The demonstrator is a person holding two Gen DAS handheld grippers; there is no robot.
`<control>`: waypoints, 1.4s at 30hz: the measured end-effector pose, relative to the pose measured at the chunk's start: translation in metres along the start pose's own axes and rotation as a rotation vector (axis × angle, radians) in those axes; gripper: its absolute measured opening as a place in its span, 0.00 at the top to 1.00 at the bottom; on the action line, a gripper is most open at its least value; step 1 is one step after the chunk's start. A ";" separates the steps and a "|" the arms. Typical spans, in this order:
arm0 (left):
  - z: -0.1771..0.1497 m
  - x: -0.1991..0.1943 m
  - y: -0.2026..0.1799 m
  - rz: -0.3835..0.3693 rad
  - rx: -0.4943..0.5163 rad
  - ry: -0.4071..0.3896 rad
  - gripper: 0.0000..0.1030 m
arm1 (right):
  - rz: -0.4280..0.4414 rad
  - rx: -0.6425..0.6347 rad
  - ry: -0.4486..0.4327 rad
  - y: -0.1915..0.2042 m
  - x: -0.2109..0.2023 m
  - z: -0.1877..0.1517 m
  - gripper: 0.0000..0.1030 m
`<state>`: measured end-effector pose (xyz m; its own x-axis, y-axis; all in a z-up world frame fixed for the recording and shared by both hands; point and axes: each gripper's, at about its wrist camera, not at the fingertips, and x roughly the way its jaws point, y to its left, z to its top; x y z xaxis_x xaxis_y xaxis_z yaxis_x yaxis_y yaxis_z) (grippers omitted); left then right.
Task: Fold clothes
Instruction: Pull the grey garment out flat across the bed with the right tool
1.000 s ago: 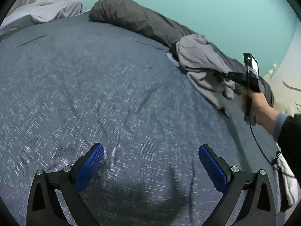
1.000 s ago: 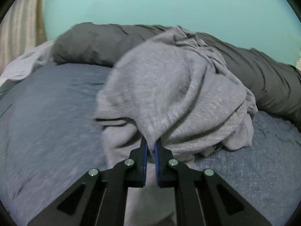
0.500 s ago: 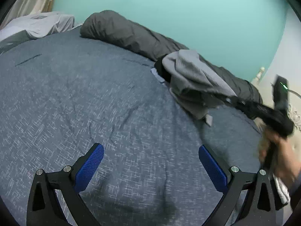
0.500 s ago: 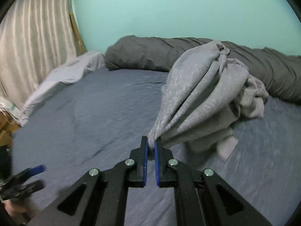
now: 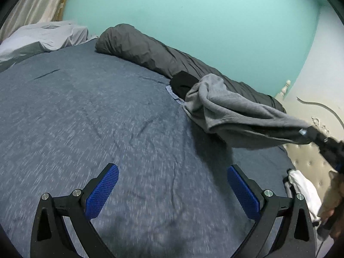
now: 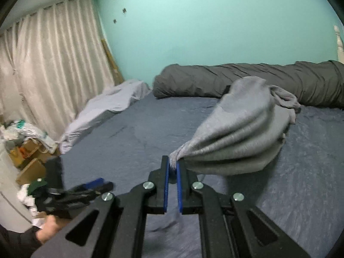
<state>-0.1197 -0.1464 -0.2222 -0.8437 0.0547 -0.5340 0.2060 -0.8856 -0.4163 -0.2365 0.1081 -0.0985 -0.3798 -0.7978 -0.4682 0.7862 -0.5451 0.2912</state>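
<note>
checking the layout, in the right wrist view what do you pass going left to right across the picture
curtain → light grey sheet → right hand-held gripper pinching the grey garment; the dark grey rolled duvet spans the back

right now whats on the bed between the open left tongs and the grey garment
Nothing: in the left wrist view only bare blue bedspread lies between the left tongs and the grey garment.

The right gripper point(image 6: 171, 163) points slightly downward, its blue pads point(image 6: 165, 177) drawn nearly together and pinching a bunch of grey cloth at the tips. The left gripper point(image 5: 172, 190) also tilts down, jaws spread wide with nothing between them. The left hand point(image 6: 50, 228), bare below a dark sleeve, grips its handle
</note>
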 end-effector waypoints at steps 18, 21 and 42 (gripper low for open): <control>-0.067 0.003 -0.037 -0.071 0.086 0.148 0.00 | -0.102 0.223 0.021 -0.007 -0.051 -0.104 0.94; -0.080 0.026 -0.040 -0.059 0.122 0.217 0.00 | -0.126 0.246 0.035 -0.022 -0.038 -0.119 0.93; -0.115 0.090 -0.075 -0.038 0.355 0.260 0.00 | -0.327 0.450 -0.039 -0.112 -0.021 -0.234 0.59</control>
<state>-0.1543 -0.0222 -0.3236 -0.6855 0.1642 -0.7093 -0.0437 -0.9818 -0.1850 -0.2027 0.2461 -0.3164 -0.5932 -0.5729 -0.5656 0.3417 -0.8153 0.4675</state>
